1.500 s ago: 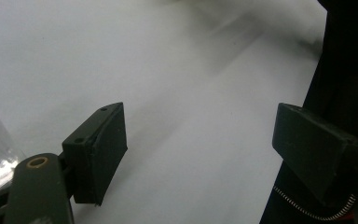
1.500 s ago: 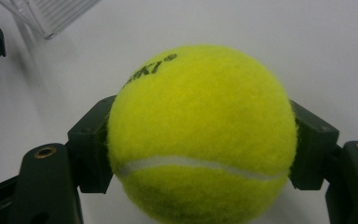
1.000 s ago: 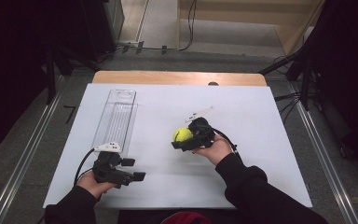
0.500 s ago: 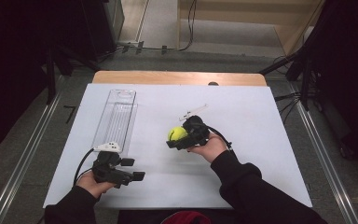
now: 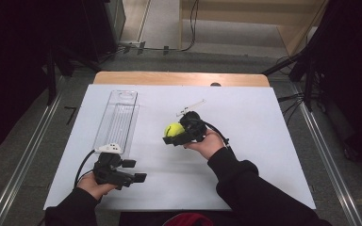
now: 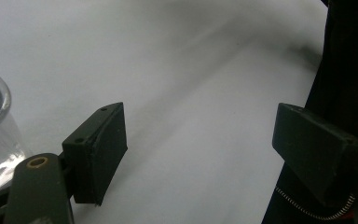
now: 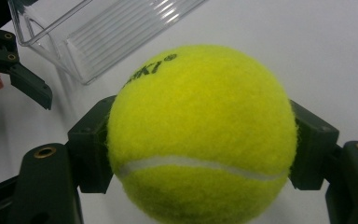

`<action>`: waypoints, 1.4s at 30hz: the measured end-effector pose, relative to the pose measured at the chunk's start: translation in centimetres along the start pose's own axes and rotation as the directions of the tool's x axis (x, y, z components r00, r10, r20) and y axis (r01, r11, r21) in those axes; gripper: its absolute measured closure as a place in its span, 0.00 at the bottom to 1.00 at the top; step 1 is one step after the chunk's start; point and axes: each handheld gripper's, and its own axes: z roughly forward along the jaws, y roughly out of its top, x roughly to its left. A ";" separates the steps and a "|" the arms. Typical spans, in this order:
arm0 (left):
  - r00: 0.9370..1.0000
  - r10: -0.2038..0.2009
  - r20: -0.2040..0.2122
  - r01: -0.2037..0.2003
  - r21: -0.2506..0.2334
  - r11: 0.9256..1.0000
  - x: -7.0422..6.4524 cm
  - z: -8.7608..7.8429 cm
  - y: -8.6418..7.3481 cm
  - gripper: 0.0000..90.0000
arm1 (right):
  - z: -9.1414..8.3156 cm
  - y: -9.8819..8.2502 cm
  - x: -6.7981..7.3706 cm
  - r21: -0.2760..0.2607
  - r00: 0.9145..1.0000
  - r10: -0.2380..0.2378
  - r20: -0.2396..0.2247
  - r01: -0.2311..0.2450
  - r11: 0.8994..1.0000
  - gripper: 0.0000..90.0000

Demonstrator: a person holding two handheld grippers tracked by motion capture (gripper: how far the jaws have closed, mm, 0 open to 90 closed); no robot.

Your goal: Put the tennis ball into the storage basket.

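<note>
The right tool (image 5: 173, 134) clamps the ball (image 5: 174, 129) just right of the tray (image 5: 118, 120), above the tabletop (image 5: 264, 122), apparently for transfer there, while the left tool (image 5: 132, 170), open and empty, waits near the tray's near end.

Both forearms wear black long sleeves; the right sleeve (image 5: 245, 181) bunches in folds near the wrist. The left gripper (image 5: 134, 178) is black and angular, topped by a pale grey three-cornered plate (image 5: 109, 148), with a black cable (image 5: 82, 165) looping from it. Its two jaws are flat, matte black blocks with small round screw recesses and a brass-coloured ringed hole at the base. The right gripper (image 5: 168, 137) is black too, with brass eyelets, a black cable and a pale plate.
</note>
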 end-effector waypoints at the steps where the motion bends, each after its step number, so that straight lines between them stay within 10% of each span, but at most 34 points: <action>1: 1.000 0.000 0.000 0.000 0.000 1.000 0.0 0.0 0.0 0.20 | 0.0 0.1 0.0 0.003 1.000 0.000 0.000 0.000 1.000 0.26; 42: 1.000 0.003 -0.001 -0.003 0.000 1.000 0.0 0.1 0.0 0.20 | 2.3 5.7 1.9 -0.007 1.000 -0.020 -0.016 0.020 1.000 0.26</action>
